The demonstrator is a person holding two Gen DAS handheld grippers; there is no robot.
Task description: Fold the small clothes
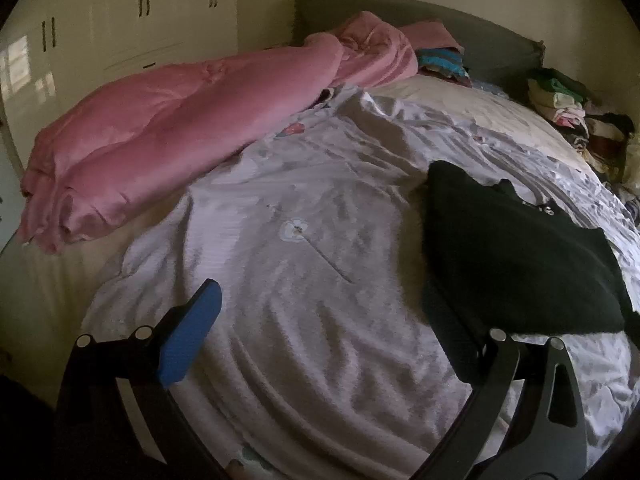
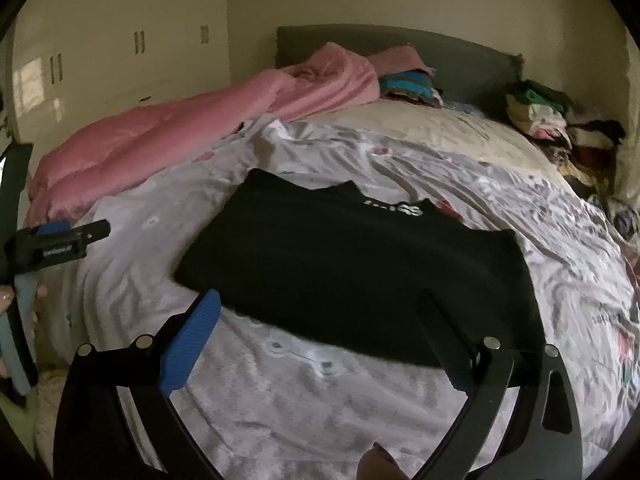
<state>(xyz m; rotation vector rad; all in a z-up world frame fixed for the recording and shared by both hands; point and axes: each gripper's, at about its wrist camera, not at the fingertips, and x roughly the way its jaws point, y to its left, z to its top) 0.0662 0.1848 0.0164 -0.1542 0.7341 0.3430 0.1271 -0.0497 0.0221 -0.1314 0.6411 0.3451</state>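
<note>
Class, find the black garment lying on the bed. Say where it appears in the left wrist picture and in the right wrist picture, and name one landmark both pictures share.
Left wrist view: the black garment lies at the right, partly behind the gripper's right finger.
Right wrist view: the black garment lies in the centre, spread flat on the pale sheet.
Shared landmark: the pink duvet, bunched along the bed's left side.

The left claw (image 1: 320,328) is spread wide, its blue-padded finger (image 1: 191,336) low at the left and the dark finger at the right, nothing between them. The right claw (image 2: 320,336) is spread just as wide and also holds nothing. In the right wrist view the left claw (image 2: 60,240) shows side-on at the far left, with what seem to be fingertips (image 2: 40,292) of the hand gripping it.
</note>
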